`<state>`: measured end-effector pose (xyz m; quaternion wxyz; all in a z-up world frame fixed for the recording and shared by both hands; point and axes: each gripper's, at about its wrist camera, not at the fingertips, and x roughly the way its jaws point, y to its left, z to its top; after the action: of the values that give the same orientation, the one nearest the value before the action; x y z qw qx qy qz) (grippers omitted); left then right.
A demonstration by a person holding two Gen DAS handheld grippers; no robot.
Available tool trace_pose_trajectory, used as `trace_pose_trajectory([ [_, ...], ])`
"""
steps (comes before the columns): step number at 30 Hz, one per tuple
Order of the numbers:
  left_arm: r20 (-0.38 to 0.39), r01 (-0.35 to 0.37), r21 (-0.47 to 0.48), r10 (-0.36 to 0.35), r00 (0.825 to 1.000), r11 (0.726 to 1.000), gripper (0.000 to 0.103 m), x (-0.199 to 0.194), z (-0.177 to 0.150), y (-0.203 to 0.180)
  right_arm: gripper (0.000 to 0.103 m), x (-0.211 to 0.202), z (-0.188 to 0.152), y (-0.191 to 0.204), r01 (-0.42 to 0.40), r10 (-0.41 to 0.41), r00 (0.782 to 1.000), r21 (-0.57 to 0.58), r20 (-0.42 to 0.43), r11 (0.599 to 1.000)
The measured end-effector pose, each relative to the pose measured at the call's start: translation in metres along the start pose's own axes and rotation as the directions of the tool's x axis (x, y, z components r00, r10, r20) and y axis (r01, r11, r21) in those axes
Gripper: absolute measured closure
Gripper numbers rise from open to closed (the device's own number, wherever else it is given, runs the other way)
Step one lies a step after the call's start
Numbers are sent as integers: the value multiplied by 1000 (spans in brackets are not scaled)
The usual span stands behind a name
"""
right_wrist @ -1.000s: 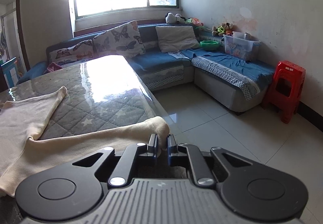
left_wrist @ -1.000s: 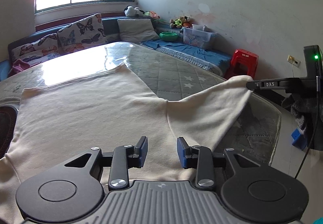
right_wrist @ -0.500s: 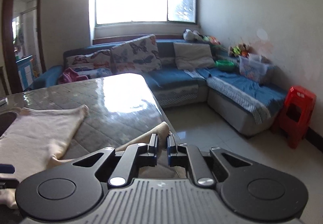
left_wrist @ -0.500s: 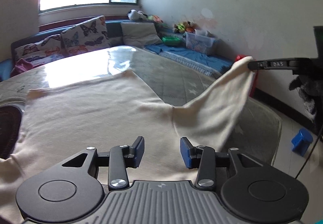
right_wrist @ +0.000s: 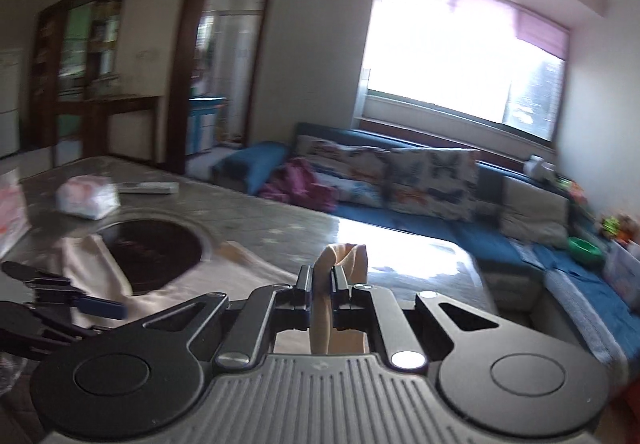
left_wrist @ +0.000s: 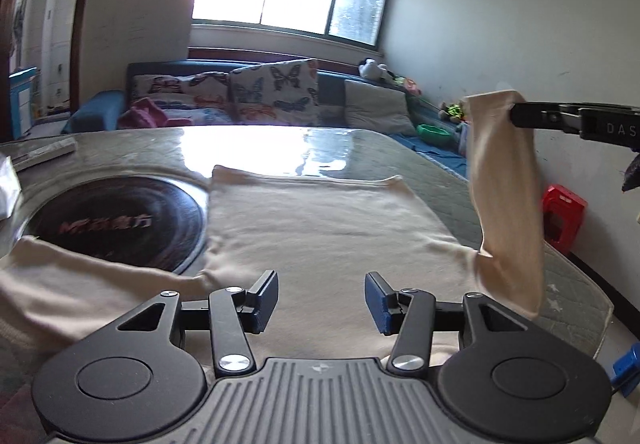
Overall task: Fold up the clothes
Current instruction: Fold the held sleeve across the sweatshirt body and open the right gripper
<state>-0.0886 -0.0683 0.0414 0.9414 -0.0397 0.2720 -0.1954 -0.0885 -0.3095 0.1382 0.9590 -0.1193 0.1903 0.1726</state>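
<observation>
While the right tool (right_wrist: 321,278) clenches the raised sleeve cuff (left_wrist: 494,104), left tool (left_wrist: 321,300) just widened, empty, over the cream garment (left_wrist: 320,228).

Left gripper (left_wrist: 321,298): black linkage arms, silver pivot screws, blue pads (left_wrist: 378,302) on the fingers. Two round black discs flank a grey ribbed housing bearing a small emblem. Right gripper (right_wrist: 321,280): same black arms, silver screws and grey ribbed housing; seen from the side, its finger carries white letters "DAS".
</observation>
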Motion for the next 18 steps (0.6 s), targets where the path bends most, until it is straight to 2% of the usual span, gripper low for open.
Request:
trace_pose_trajectory([
  [5,-5,-26,-40,26,1000,999,51,-11,-10,13,95,39,4,49,-136,133,990,-53,-55,989],
  [8,-16,-38,-52,37,999,998,51,-15,-16,18,94,56,-6,79,-216,208,972,-77,-107,973],
  [11,-25,-44,-60,43,999,997,51,-16,-19,21,86,58,-16,93,-269,256,957,-83,-137,960],
  [14,-25,-43,-60,42,999,997,53,-16,-18,22,79,49,-20,88,-254,242,961,-81,-132,964],
  [16,-23,-40,-55,39,999,998,53,-15,-17,20,65,42,-23,77,-231,220,966,-69,-137,971],
  [18,-23,-39,-49,38,999,998,53,-13,-16,17,64,36,-30,63,-199,189,970,-57,-153,978],
])
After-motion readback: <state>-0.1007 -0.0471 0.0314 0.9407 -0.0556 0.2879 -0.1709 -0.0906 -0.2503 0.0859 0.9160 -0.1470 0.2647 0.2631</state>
